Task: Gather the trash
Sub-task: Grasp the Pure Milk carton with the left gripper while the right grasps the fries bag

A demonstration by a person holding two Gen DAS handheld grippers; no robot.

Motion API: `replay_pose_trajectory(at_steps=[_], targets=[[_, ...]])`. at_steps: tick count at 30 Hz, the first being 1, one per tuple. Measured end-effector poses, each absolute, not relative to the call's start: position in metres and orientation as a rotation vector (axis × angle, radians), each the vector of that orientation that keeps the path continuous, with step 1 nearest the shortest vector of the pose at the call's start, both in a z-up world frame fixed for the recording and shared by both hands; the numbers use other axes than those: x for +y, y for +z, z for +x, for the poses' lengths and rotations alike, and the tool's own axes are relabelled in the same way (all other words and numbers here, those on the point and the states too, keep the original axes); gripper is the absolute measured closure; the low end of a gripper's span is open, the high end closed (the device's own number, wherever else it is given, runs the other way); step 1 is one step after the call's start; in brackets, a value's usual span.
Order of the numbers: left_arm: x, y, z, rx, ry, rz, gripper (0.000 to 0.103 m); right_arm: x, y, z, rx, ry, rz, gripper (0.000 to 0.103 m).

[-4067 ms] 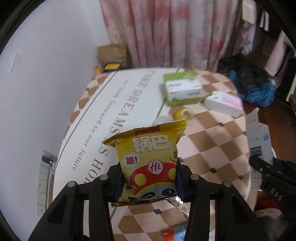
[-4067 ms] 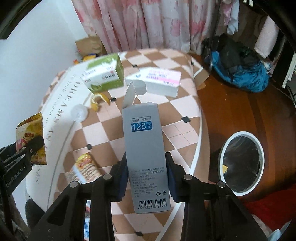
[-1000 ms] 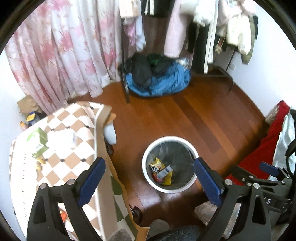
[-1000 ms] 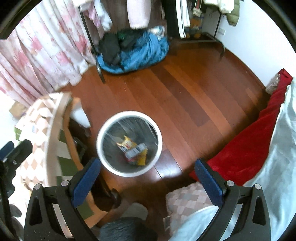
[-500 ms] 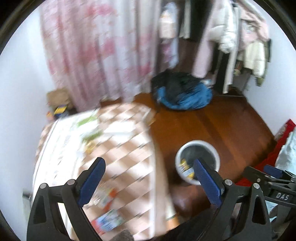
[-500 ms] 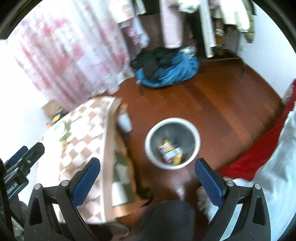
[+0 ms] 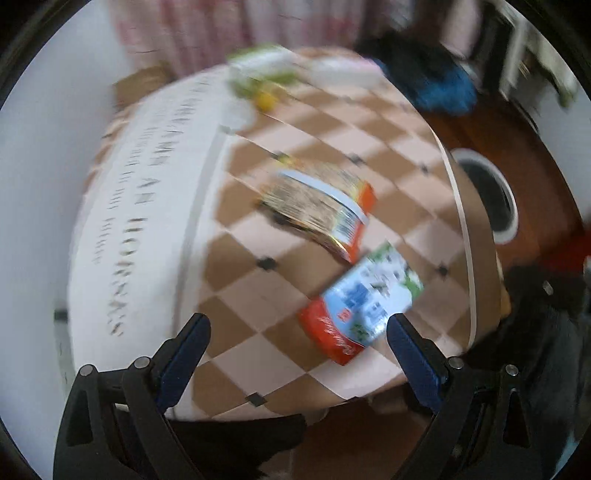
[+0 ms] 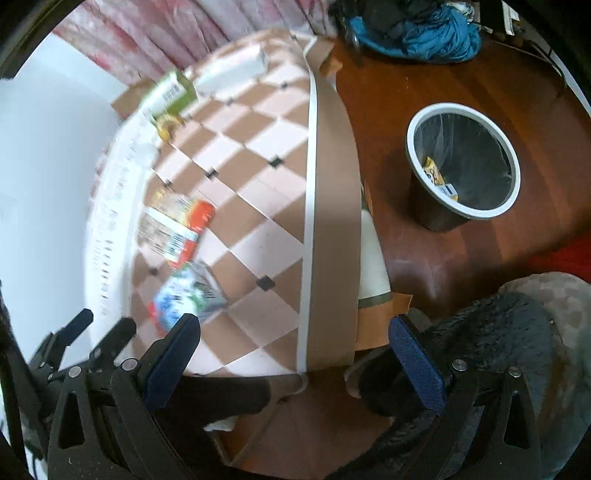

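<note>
Trash on the checked tablecloth [image 7: 332,140] is two flat packets lying side by side near the table's front: an orange-edged snack packet [image 7: 321,206] with a pale barcode strip, and just beside it, closer to the camera, a blue-and-white packet [image 7: 364,308] with a red end. Both are smeared by motion blur in the left wrist view, so their print cannot be read. Farther back sit a green box [image 8: 171,94], a white box [image 8: 232,70] and a small yellow scrap [image 8: 166,125].

The left gripper [image 7: 297,356] has its blue-padded fingers spread wide with nothing between them; the right gripper [image 8: 293,356] is likewise wide apart and empty. Four seconds ago the left held a yellow snack bag and the right a grey carton; both are now in the waste bin [image 8: 463,214]. A second ago both cameras looked down over the bin; now they have swung back toward the table.

Only the right wrist view shows inside the bin, where the yellow bag [image 8: 432,173] lies against the dark liner, along with the wooden floor and a heap of blue clothing [image 8: 417,33]. In the left wrist view the bin [image 7: 509,229] appears only as a white rim past the table edge.
</note>
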State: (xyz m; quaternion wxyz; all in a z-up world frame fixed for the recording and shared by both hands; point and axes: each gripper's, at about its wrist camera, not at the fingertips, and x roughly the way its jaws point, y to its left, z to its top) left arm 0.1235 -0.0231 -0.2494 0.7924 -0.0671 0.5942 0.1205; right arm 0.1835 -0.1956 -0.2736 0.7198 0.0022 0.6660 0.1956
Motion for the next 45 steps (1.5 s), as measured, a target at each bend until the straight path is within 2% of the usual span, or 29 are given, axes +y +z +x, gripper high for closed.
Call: replay_pose_trajectory(at_steps=[7,8,9,12,22,26,34,41,45], targets=[[-0.047,-0.289,0.152,1.39,0.03,-0.069,0.008,-0.198,-0.297,0.199,1.505,0.379,-0.019,0.001],[-0.048,-0.293,0.156,1.389,0.02,-0.075,0.025,-0.197,-0.298,0.201,1.505,0.377,-0.024,0.001],[-0.046,-0.295,0.158,1.391,0.021,-0.095,0.033,-0.197,-0.298,0.202,1.504,0.376,-0.032,0.001],[-0.036,-0.289,0.154,1.377,0.031,-0.2,0.044,-0.192,-0.293,0.208,1.491,0.389,-0.063,0.001],[0.064,-0.265,0.084,1.228,0.463,-0.545,0.044,-0.081,-0.261,0.229,1.408,0.635,-0.324,0.001],[0.117,-0.276,0.079,1.192,0.597,-0.63,0.044,-0.013,-0.277,0.233,1.431,0.723,-0.445,0.001],[0.146,-0.3,0.094,1.244,0.62,-0.604,0.043,0.057,-0.314,0.232,1.465,0.777,-0.622,0.001],[0.137,-0.297,0.087,1.233,0.632,-0.531,0.048,0.065,-0.313,0.229,1.375,0.762,-0.71,0.04],[0.128,-0.278,0.091,1.196,0.651,-0.488,0.048,0.051,-0.299,0.232,1.323,0.754,-0.692,0.046]])
